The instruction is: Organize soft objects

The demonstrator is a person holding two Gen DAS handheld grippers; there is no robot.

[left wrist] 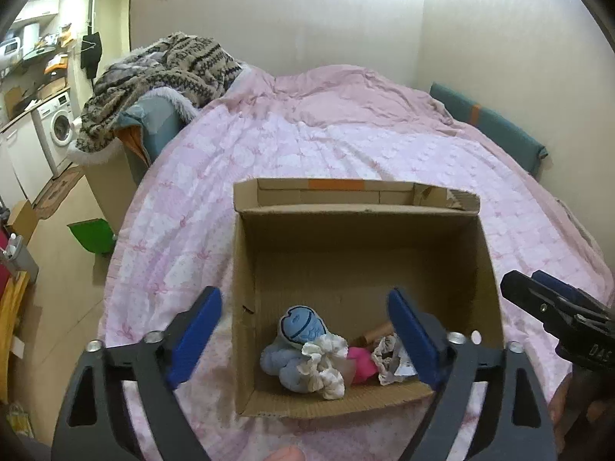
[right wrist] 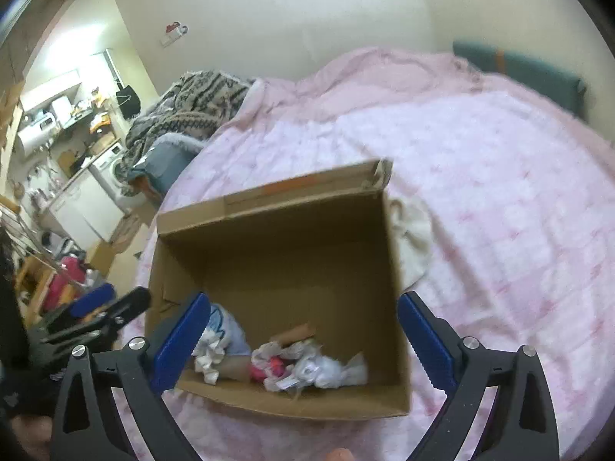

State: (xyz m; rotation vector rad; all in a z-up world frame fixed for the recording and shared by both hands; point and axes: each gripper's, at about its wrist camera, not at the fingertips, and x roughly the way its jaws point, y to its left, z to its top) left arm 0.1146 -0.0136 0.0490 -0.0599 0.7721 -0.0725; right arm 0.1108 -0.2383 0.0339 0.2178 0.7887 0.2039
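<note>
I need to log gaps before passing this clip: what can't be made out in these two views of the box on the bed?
- Brown item in the cardboard box: left wrist view, mostly hidden by a blue finger and the pink toy.
- Cream cloth beside the box: right wrist view, half hidden by the box wall and motion blurred; unidentifiable.
- Blue plush: right wrist view, partly covered by a finger.

The cardboard box [left wrist: 357, 238] is open on top, so a gripper can drop straight in. Back half of its floor is bare; the soft toys [left wrist: 307, 353] crowd the near wall. 4 upright walls block any side entry. The pink bedspread [left wrist: 346, 138] around the box lies mostly clear, with a white cloth [right wrist: 413, 238] touching 1 side.
</note>
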